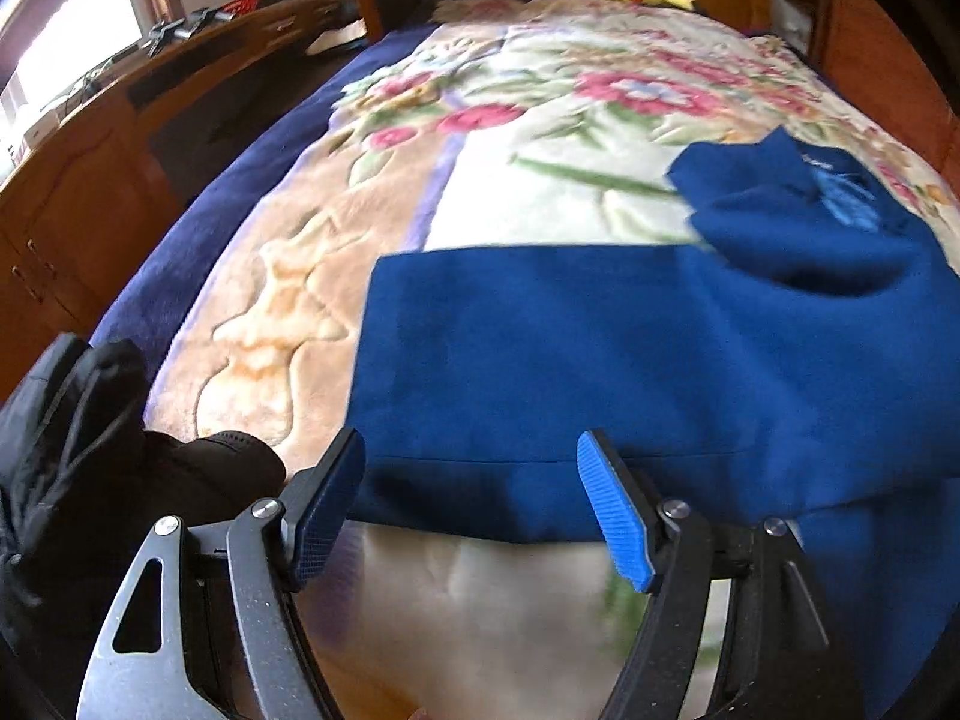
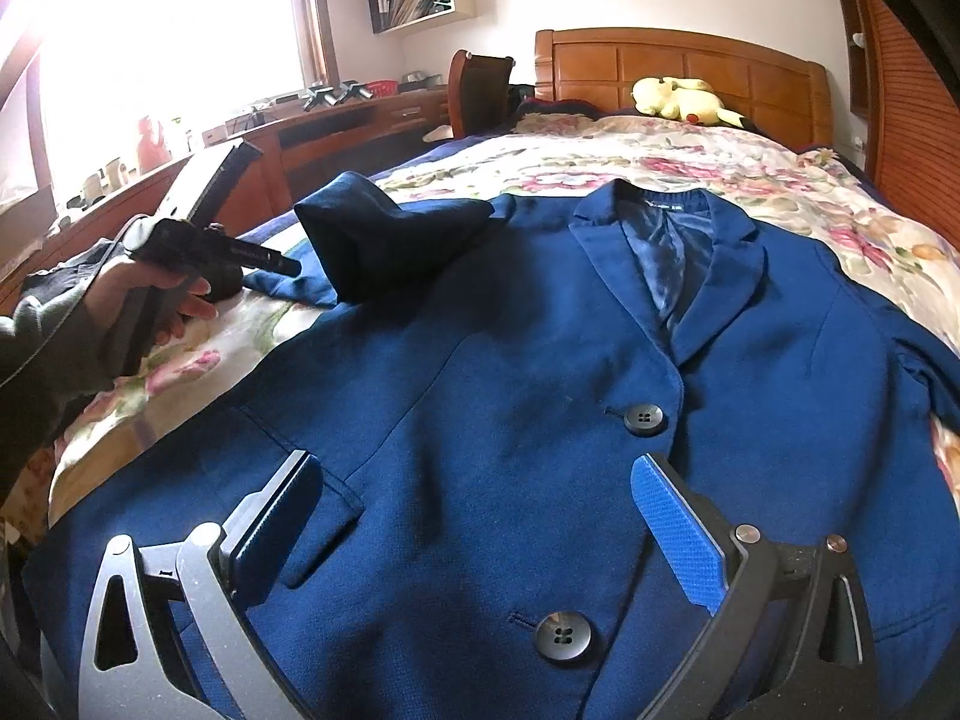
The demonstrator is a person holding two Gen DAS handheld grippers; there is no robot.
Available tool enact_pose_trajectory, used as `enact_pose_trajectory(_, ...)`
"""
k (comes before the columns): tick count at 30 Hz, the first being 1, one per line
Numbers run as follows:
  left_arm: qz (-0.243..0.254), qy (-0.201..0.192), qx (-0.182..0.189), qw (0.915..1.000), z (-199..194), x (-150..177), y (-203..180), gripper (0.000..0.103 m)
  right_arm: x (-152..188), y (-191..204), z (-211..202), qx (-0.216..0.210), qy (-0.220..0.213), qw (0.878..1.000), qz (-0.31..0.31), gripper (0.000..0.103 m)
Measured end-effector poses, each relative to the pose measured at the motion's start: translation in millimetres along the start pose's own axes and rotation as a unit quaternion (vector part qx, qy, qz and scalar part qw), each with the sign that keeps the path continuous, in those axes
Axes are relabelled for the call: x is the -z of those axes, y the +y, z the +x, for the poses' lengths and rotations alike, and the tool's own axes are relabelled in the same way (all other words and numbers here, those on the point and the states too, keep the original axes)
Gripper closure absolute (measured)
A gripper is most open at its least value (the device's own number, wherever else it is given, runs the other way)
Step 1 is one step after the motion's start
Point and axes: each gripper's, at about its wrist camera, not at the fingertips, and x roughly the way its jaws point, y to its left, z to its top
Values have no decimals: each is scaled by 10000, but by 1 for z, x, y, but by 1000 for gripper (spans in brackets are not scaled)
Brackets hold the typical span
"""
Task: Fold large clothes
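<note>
Both claws spread wide, gripping nothing. Right claw (image 2: 480,534) sits over jacket (image 2: 540,360) front; left claw (image 1: 471,510) at its side edge, w/ collar pointing away toward headboard.

Hidden, cropped and blurred parts around the navy blue buttoned blazer (image 2: 480,420)

Its hem and right sleeve run off the right wrist view's edges; in the left wrist view it is motion-blurred, its collar label (image 1: 846,204) unreadable.

both wrist views low, close, facing headboard (image 2: 684,69); share blue jacket (image 2: 540,372), floral blanket (image 1: 540,120)
</note>
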Motion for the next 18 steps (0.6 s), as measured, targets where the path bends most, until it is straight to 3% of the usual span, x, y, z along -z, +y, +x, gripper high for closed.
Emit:
enact_pose_trajectory(13, -491, 87, 327, 9982, 18, 13, 19, 27, 0, 0, 1, -1, -7, 10000, 3, 1)
enact_pose_trajectory(14, -447, 84, 350, 9984, 17, 14, 18, 31, 0, 0, 0, 1, -7, 10000, 0, 1)
enact_pose_trajectory(16, -379, 100, 509, 9979, 14, 12, 14, 56, 0, 0, 0, 0, -6, 10000, 0, 1)
enact_pose_trajectory(17, -348, 105, 522, 9980, 12, 11, 12, 62, 0, 0, 1, 2, -9, 10000, 1, 1)
enact_pose_trajectory(18, -320, 107, 554, 9979, 9, 10, 10, 77, 0, 0, 0, 0, -11, 10000, 6, 1)
